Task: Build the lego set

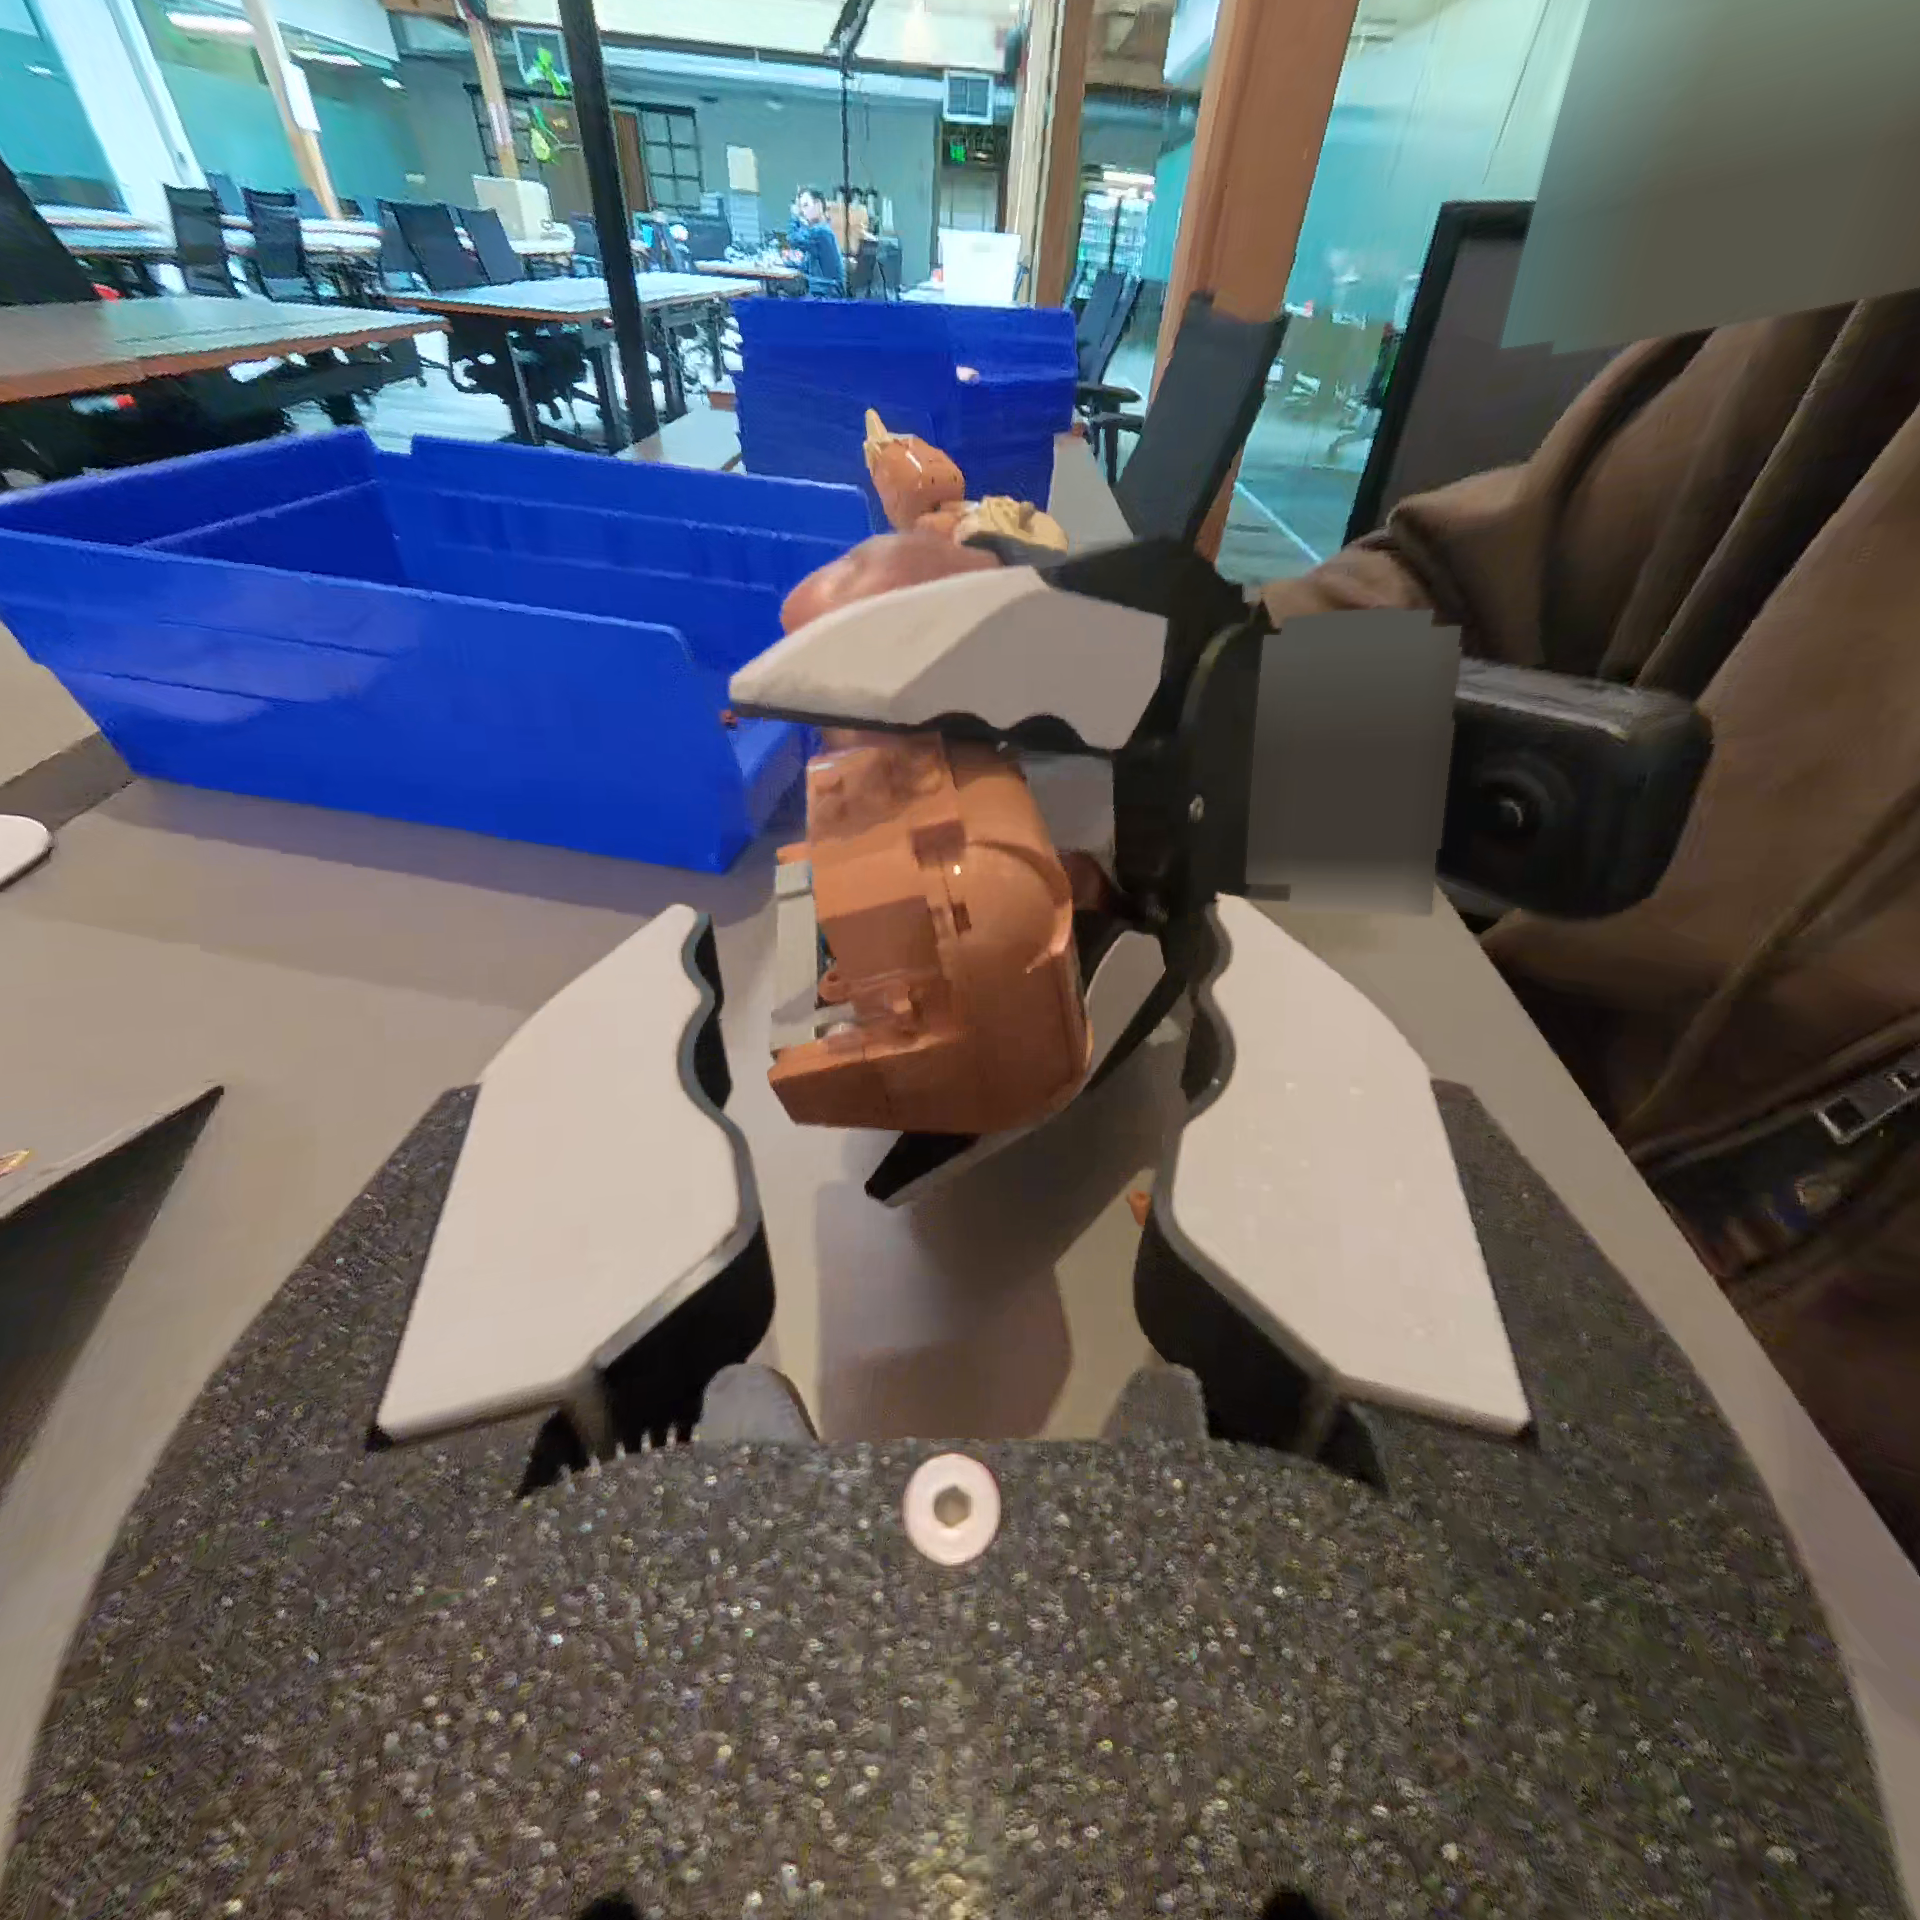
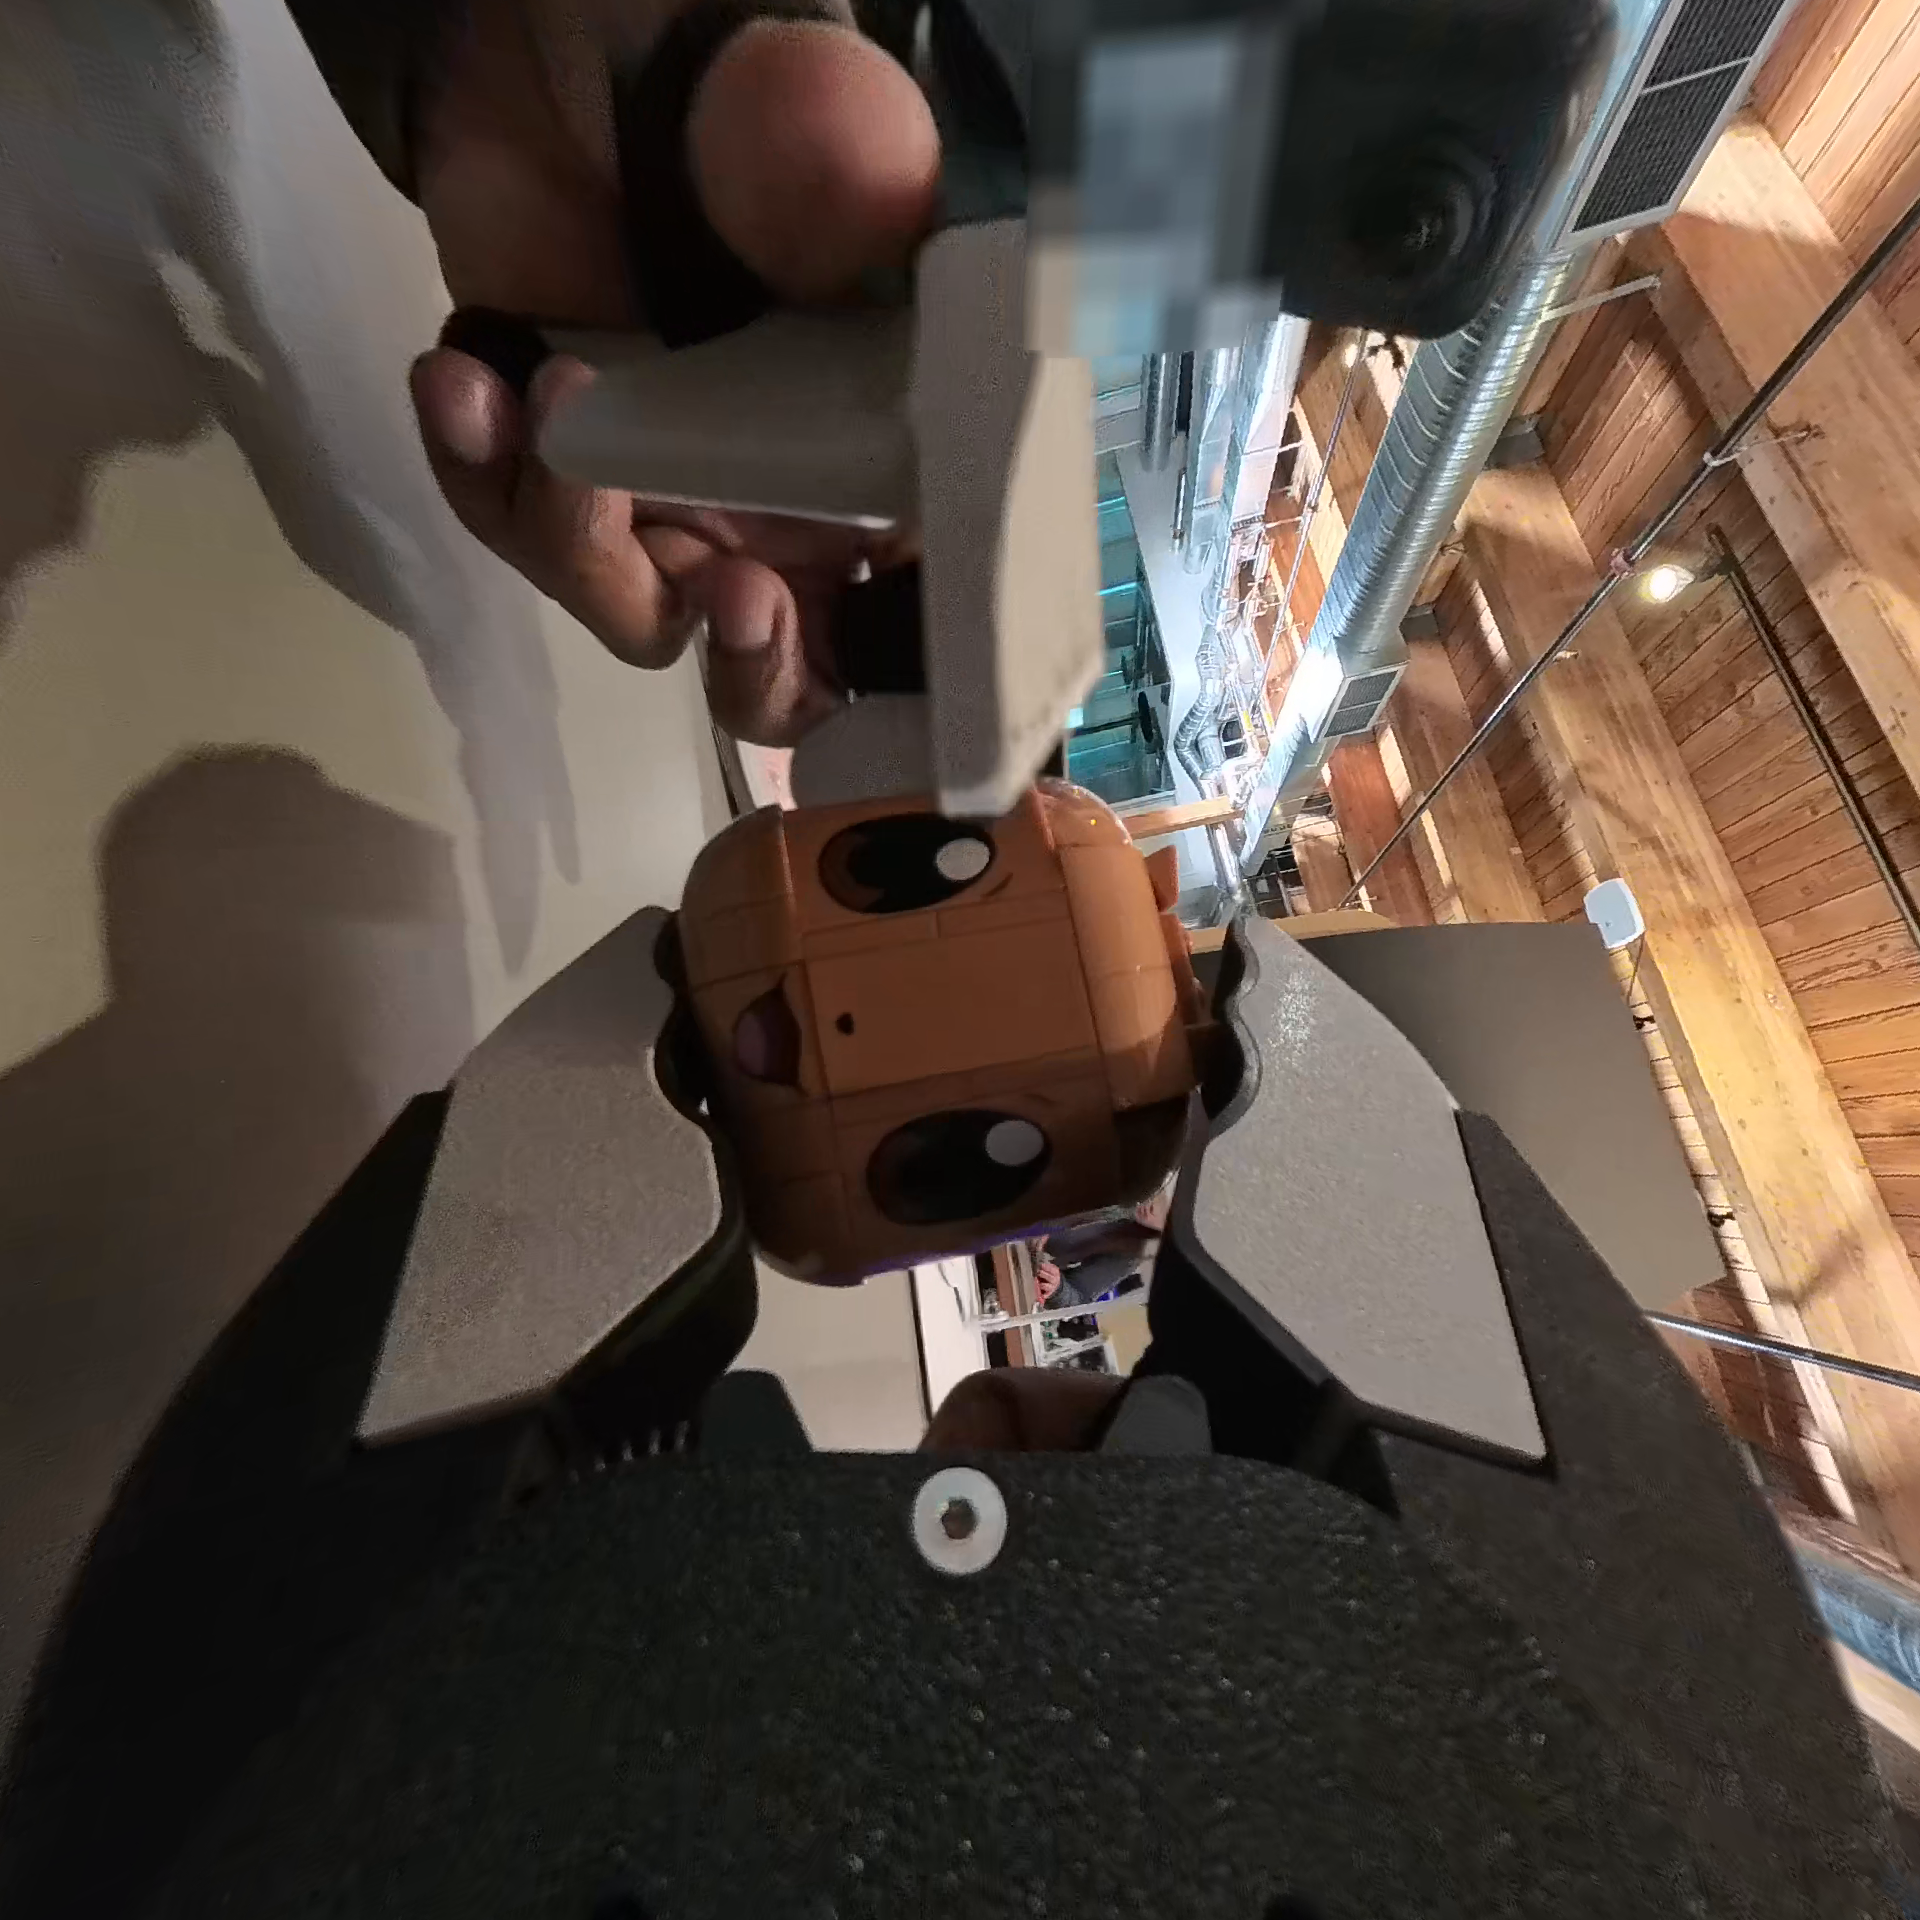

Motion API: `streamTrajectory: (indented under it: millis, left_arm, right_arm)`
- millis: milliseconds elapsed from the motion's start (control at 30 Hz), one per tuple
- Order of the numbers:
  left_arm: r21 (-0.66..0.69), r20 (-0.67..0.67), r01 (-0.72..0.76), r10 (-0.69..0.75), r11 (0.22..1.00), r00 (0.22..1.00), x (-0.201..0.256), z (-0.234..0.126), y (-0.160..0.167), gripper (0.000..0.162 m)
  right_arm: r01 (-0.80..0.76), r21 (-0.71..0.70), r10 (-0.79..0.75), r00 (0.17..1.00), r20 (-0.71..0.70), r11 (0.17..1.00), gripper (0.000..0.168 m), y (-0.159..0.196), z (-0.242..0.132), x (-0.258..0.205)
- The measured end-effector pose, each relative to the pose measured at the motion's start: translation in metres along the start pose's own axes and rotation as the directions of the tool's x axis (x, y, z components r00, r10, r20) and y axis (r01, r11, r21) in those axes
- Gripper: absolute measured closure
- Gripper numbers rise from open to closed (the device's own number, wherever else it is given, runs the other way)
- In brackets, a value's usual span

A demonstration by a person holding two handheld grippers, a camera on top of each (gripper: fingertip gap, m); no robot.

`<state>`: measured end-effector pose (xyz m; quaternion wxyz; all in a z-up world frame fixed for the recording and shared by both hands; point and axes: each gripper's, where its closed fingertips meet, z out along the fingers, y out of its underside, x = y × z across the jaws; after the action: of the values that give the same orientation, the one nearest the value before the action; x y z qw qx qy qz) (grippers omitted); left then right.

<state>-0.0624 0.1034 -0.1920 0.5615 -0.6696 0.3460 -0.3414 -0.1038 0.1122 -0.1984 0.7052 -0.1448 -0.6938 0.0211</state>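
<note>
The right gripper (image 2: 940,1049) holds the brown lego head (image 2: 935,1049) between its jaws above the grey surface (image 1: 312,997); only the right wrist view shows its face with two dark eyes. The left gripper (image 1: 956,1039) hangs with jaws wide and empty, and only its view shows the blue bin (image 1: 395,644) at ten o'clock.
</note>
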Motion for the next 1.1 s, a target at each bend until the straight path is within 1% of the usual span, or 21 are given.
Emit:
streamTrajectory:
  millis: [67,167,233,300,367,433,600,767,833,967,1100]
  left_arm:
    - [-0.006,0.027,-0.035,0.035,0.999,0.999,0.001,0.004,-0.002,0.076]
    - [-0.054,0.08,-0.078,0.082,0.996,0.993,0.001,0.014,0.005,0.079]
    - [-0.062,0.107,-0.072,0.079,0.995,0.991,0.0,0.02,0.01,0.08]
    - [-0.026,0.123,-0.028,0.031,0.999,0.992,-0.003,0.021,0.009,0.087]
    - [0.006,0.132,0.02,-0.02,1.0,0.991,-0.007,0.02,0.008,0.101]
    - [0.012,0.125,0.026,-0.028,1.0,0.992,-0.007,0.02,0.01,0.106]
    - [0.017,0.122,0.004,-0.006,1.0,0.993,-0.006,0.02,0.012,0.107]
    - [0.043,0.041,0.039,-0.041,0.998,0.998,0.002,0.019,0.011,0.108]
    - [0.032,0.048,0.034,-0.035,0.999,0.998,-0.001,0.018,0.013,0.108]
    - [0.035,0.066,0.06,-0.062,0.998,0.996,-0.007,0.014,0.012,0.108]
    - [0.008,0.157,0.029,-0.03,1.0,0.987,-0.021,0.009,0.014,0.108]
  right_arm:
    - [0.011,0.002,-0.011,1.0,-0.007,1.0,0.073,-0.001,0.0,0.0]
    - [0.005,0.009,-0.005,1.0,-0.013,1.0,0.073,-0.003,0.0,0.0]
    - [0.008,0.01,-0.008,1.0,-0.013,1.0,0.073,-0.003,0.0,-0.002]
    - [0.016,0.007,-0.016,1.0,-0.01,1.0,0.073,-0.002,0.001,-0.004]
    - [0.021,0.009,-0.021,1.0,-0.007,1.0,0.073,-0.002,0.001,-0.005]
    - [0.022,0.015,-0.022,1.0,0.001,1.0,0.073,-0.004,0.001,-0.008]
    - [0.021,0.026,-0.021,1.0,0.014,0.999,0.073,-0.005,0.001,-0.01]
    - [-0.006,0.081,0.0,0.997,0.081,0.997,0.073,-0.013,-0.003,-0.014]
    - [0.0,0.092,-0.011,0.993,0.116,0.996,0.07,-0.014,-0.005,-0.017]
    - [0.006,0.088,-0.023,0.979,0.2,0.996,0.055,-0.011,-0.01,-0.028]
    - [-0.021,0.061,0.005,0.965,0.262,0.998,0.053,-0.005,-0.017,-0.024]
